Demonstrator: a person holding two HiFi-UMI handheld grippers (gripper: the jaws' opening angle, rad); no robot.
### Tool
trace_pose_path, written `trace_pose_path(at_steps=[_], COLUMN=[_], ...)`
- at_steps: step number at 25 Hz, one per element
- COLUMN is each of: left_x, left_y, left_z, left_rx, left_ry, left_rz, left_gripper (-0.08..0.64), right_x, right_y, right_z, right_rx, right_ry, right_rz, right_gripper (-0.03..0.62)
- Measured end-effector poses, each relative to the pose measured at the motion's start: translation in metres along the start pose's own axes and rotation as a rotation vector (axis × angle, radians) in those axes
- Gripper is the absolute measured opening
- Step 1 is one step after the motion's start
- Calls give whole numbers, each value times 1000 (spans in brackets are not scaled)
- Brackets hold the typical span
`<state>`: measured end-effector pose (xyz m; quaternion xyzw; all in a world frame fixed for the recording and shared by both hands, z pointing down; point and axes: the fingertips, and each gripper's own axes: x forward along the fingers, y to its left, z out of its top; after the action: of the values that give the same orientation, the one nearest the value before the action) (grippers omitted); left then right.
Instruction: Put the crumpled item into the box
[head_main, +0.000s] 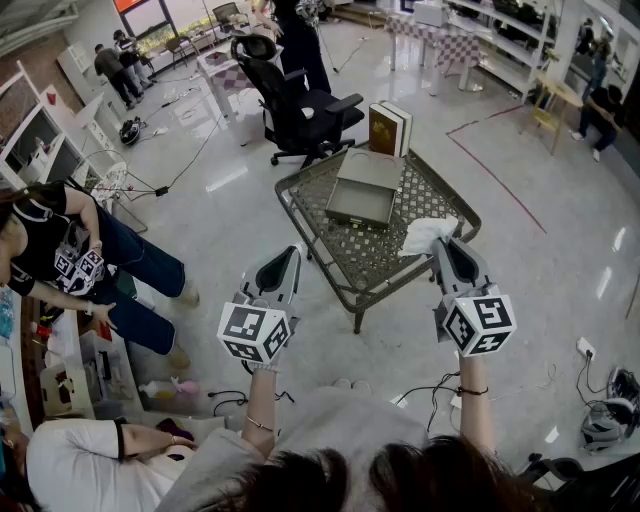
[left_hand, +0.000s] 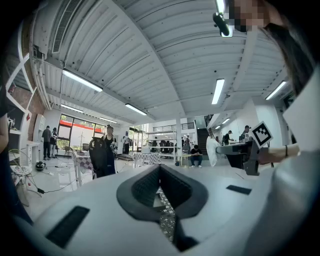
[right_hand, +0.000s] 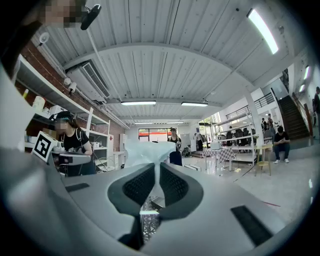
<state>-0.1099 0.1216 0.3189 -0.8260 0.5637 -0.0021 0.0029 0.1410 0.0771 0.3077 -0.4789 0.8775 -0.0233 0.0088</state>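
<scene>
Right gripper (head_main: 441, 243), lower right of head view. Fingers (right_hand: 174, 184) clenched on the crumpled item (head_main: 426, 235), which is white, thin and bunched. The item sticks out past the fingertips and is held in the air over the right part of the mesh worktop (head_main: 352, 268), not resting on it. In the right gripper view it fans out above the pinch, centre frame.

Left gripper (head_main: 289, 254), lower centre-left of head view. Fingers (left_hand: 144, 188) clenched together with nothing between them. Mesh shows through the slit below the tips. The gripper hangs by the worktop's near left edge.

Box (head_main: 356, 214): grey, flat, on the far half of the worktop, centre frame, well apart from the item. A second grey panel lies against its far side; cannot tell if it is a lid.

Books (head_main: 390, 128) stand upright at the worktop's far end. Black chair (head_main: 300, 112) on the floor beyond, upper centre.
</scene>
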Motion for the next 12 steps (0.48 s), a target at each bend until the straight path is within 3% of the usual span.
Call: trace_pose_path(at_steps=[12], left_x=[6], left_y=[-10], left_z=[-7], left_rx=[-11], left_ry=[15], left_rz=[-4], left_gripper=[17], right_x=[-1], right_y=[-8], right_z=[-4], right_rx=[18], right_ry=[5], right_rz=[7], right_gripper=[49])
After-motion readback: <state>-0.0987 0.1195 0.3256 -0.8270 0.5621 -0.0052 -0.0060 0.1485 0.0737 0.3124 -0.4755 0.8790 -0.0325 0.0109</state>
